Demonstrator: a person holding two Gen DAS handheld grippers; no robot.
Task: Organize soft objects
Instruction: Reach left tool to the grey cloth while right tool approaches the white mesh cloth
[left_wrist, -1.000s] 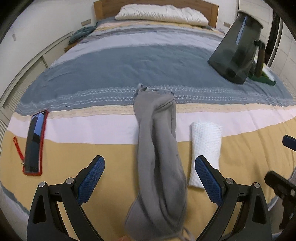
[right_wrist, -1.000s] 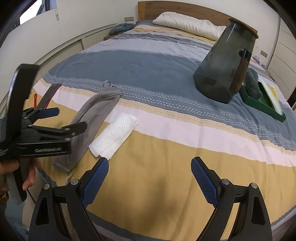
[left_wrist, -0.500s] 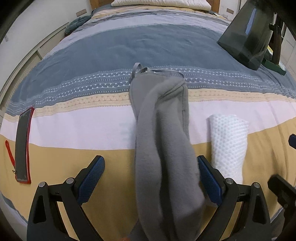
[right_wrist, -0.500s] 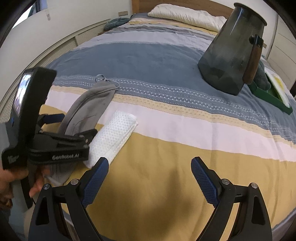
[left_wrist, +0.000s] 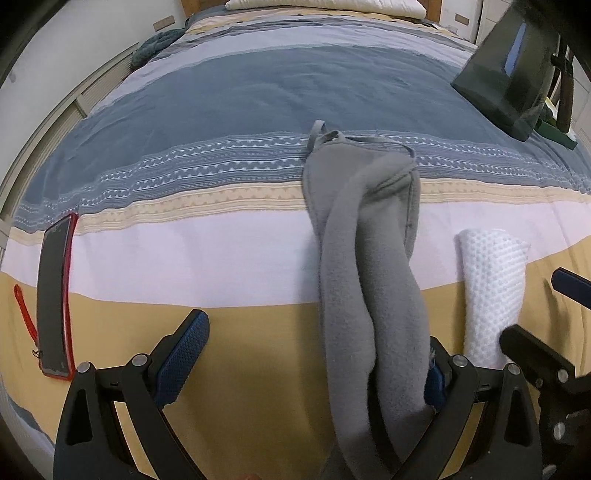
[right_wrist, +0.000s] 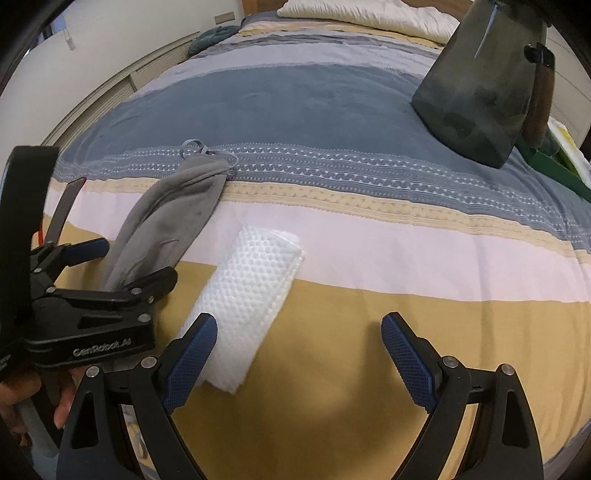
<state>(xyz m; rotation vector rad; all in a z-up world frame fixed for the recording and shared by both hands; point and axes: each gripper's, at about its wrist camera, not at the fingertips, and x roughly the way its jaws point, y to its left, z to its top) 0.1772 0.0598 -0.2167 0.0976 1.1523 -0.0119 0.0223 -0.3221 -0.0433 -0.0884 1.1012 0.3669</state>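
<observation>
My left hand-held gripper (left_wrist: 306, 358) gapes around the grey cloth (left_wrist: 365, 266); lower right, my spread right hand-held gripper (right_wrist: 299, 354) may snag the towel (right_wrist: 251, 291).

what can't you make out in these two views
- Left wrist view: near end of the grey fleece pouch, cut off by the bottom edge.
- Same view: right finger pad of the left gripper, covered by the pouch.
- Right wrist view: contents of the green tray, behind the dark translucent bin.
</observation>
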